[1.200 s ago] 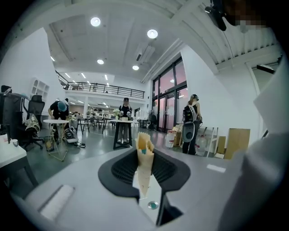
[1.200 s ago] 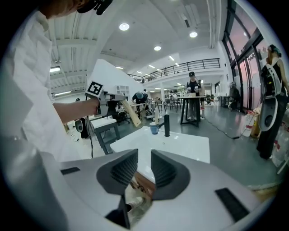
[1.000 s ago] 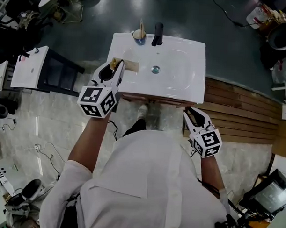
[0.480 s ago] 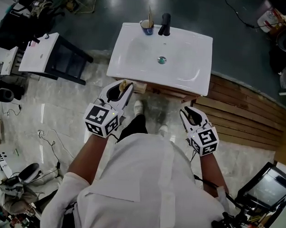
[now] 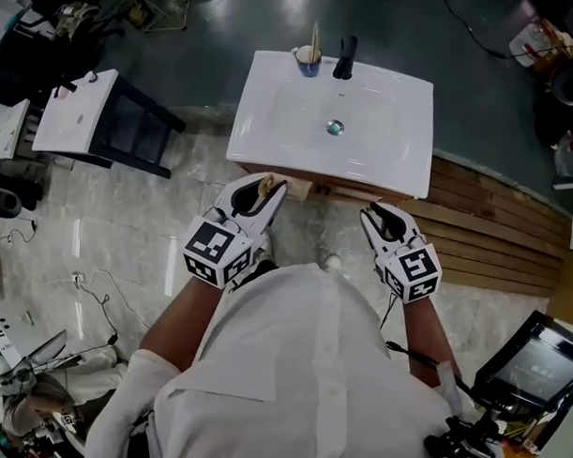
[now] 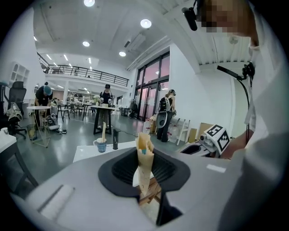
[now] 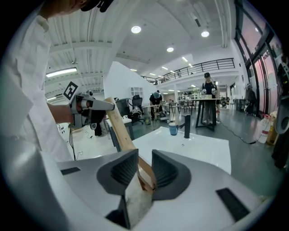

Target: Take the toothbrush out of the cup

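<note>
While we hang at the front edge of the sink point(image 5: 383, 156), the toothbrush point(image 5: 315, 37) stands upright in the cup point(image 5: 308, 61) at the back left corner, well apart from both grippers. Pick not started.

Our left gripper point(image 5: 262, 188) has its jaws nearly together, clamped on a tan paper-like piece point(image 6: 143, 162) that sticks up between the pads. We can't tell exactly what it is. Our right gripper point(image 5: 381, 215) has its jaws part-way apart with nothing in them. A wooden strut point(image 7: 118, 126) of the sink stand shows through the gap, beyond the pads as far as we can judge.

Risks as we see them:
- Left is occupied. If we go for the brush with it, we either drop the tan piece into the basin or pinch badly with it in the way. Right looks like the one to use.
- Right has to cross the whole basin, and the black faucet point(image 5: 345, 58) is just beside the cup on that side. A sloppy approach bumps one or the other.
- The cup looks small and light. If we pull the brush at an angle, it drags on the rim and tips the cup or lifts it along. We have nothing free to steady it.
- The handle is thin, so an off-centre pinch lets it twist or slip out.
- Right sits close to the strut and rim and could snag on the way up.
</note>
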